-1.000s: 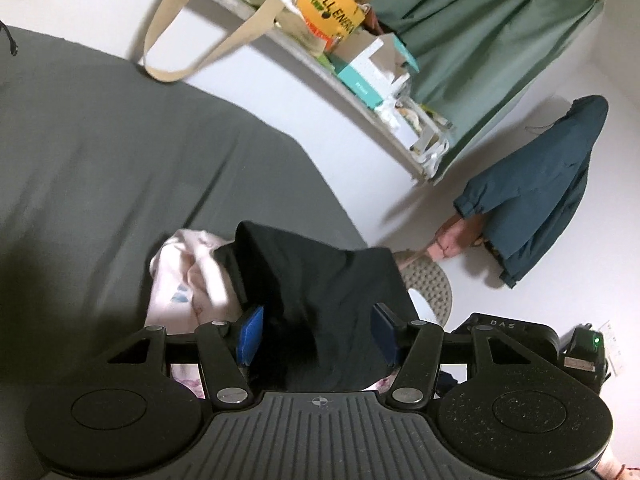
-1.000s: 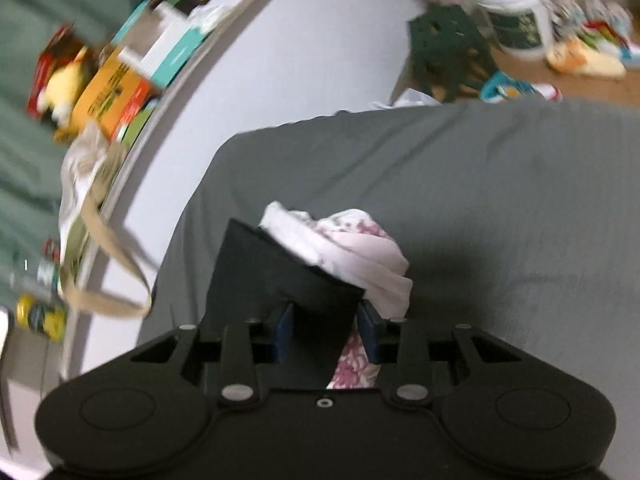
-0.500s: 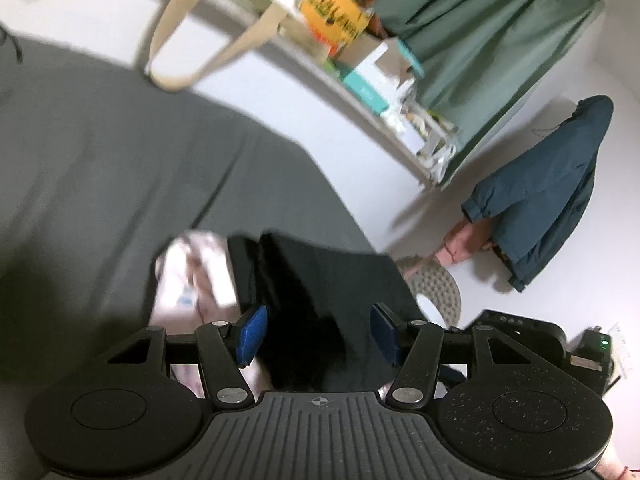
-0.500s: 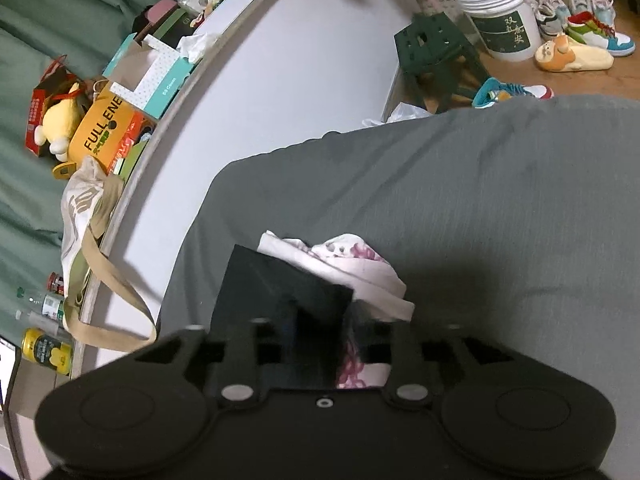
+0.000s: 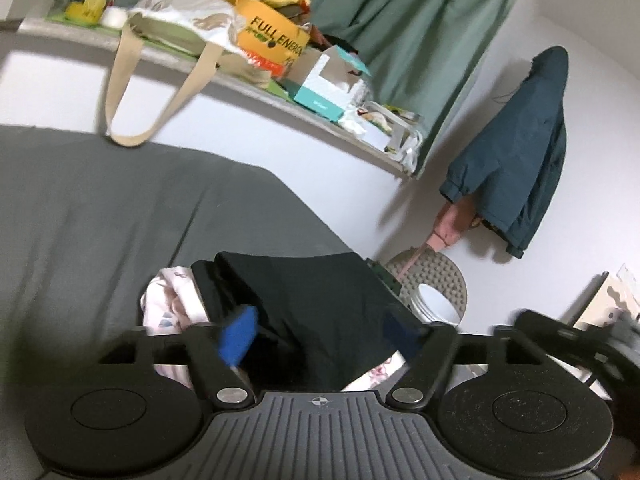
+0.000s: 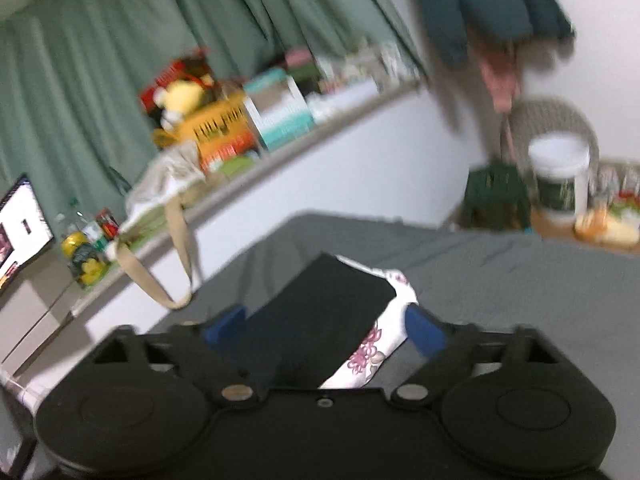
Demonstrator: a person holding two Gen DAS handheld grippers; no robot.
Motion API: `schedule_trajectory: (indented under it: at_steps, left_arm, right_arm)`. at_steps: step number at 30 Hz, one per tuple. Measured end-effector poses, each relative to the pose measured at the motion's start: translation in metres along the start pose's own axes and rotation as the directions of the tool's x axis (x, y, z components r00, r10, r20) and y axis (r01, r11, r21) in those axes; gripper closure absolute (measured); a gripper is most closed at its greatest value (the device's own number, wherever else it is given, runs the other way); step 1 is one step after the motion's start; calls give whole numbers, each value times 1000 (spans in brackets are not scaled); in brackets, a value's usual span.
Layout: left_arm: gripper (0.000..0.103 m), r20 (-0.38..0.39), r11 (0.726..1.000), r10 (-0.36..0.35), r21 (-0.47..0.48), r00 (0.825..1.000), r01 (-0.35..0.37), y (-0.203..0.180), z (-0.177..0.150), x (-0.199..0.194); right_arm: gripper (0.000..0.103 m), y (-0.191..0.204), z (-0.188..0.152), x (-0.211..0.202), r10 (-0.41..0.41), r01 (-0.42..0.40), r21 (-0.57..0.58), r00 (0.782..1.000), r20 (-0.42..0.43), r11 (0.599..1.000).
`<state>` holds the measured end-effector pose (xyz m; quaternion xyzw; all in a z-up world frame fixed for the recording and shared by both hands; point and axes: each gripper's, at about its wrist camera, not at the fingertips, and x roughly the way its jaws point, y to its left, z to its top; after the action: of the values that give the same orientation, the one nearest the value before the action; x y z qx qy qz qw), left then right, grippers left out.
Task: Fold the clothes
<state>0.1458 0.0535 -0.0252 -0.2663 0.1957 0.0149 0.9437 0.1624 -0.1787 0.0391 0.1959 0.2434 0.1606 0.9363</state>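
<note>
Black garment (image 5: 320, 304) lies folded flat on top of a pink flowered garment (image 5: 168, 300), both on the grey bed (image 5: 120, 208), close to its far edge by the white wall. In the right view the black piece (image 6: 320, 312) covers most of the flowered one (image 6: 372, 344), which pokes out along one side. It reads as a small stack, finished pieces laid one on another to keep them square and out of the way.

Left gripper (image 5: 320, 332): fingers spread wide, blue pads apart, cloth visible between them but nothing pinched. Right gripper (image 6: 324, 328): also spread wide, pads either side of the stack, gripping nothing. Both views are blurred, so whether the pads touch the cloth cannot be told.

Judgement: both grips look released, and the fold on the black piece seems done. The stack sits near the bed's edge, which leaves the middle of the bed free for spreading the next item.

Shelf (image 5: 280, 100) along the wall holds a tote bag (image 5: 176, 40) and boxes; a blue jacket (image 5: 524, 152) hangs on the wall.
</note>
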Motion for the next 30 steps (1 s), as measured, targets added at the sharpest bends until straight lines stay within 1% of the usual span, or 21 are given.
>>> schedule_trajectory:
  at_steps: [1, 3, 6, 8, 9, 10, 12, 15, 17, 18, 20, 21, 23, 24, 25, 27, 29, 30]
  left_arm:
    - [16, 14, 1000, -3, 13, 1000, 3, -3, 1, -6]
    - [15, 40, 999, -11, 41, 999, 9, -10, 2, -19]
    - [14, 38, 995, -43, 90, 998, 39, -22, 8, -37]
    - [13, 40, 992, -65, 112, 997, 60, -30, 13, -52]
    - [5, 41, 991, -69, 119, 997, 64, -33, 16, -58]
    - [0, 41, 990, -72, 127, 997, 66, -37, 18, -64]
    - [0, 40, 985, -62, 162, 997, 54, -44, 21, -80]
    - [0, 22, 967, -55, 250, 998, 48, -50, 20, -103]
    - [0, -5, 951, -44, 305, 999, 43, -51, 17, -116]
    - [0, -18, 948, -37, 317, 999, 41, -49, 15, -123]
    - [0, -31, 951, -19, 308, 999, 28, -44, 11, -135]
    - [0, -41, 954, -9, 299, 999, 21, -42, 8, -139]
    - [0, -66, 957, 12, 289, 998, 7, -37, 3, -143]
    - [0, -82, 958, 36, 286, 996, -11, -36, -1, -144]
    - [0, -87, 957, 72, 288, 994, -44, -37, -5, -144]
    - [0, -59, 946, 151, 300, 987, -127, -41, -13, -146]
    - [0, -21, 931, 212, 310, 977, -195, -46, -18, -148]
    - [0, -3, 930, 222, 302, 975, -211, -49, -18, -149]
  right_arm:
    - [0, 2, -5, -15, 1, 0, -6, 999, 36, 1000]
    - [0, 7, -8, -37, 14, -12, -23, 997, 71, 1000]
    - [0, 17, -7, -64, 14, -8, -56, 995, 94, 998]
    - [0, 23, -10, -86, 9, 1, -72, 991, 134, 997]
    - [0, 26, -12, -96, 5, 7, -80, 988, 153, 997]
    - [0, 29, -13, -105, 0, 15, -89, 986, 167, 996]
    - [0, 36, -18, -125, -8, 30, -112, 981, 192, 993]
    - [0, 46, -28, -145, -33, 68, -163, 977, 211, 984]
    - [0, 51, -38, -155, -70, 116, -196, 971, 229, 974]
    - [0, 53, -44, -159, -96, 148, -211, 967, 238, 966]
    - [0, 56, -57, -167, -145, 208, -239, 955, 259, 948]
    - [0, 57, -64, -169, -157, 224, -240, 951, 268, 945]
    - [0, 53, -76, -171, -174, 232, -211, 950, 259, 950]
    - [0, 51, -82, -172, -185, 238, -195, 950, 253, 952]
    - [0, 50, -87, -170, -211, 254, -172, 949, 236, 952]
    - [0, 47, -96, -168, -261, 289, -130, 945, 197, 948]
    - [0, 50, -98, -162, -314, 331, -137, 940, 136, 934]
    - [0, 52, -97, -160, -331, 345, -151, 937, 115, 926]
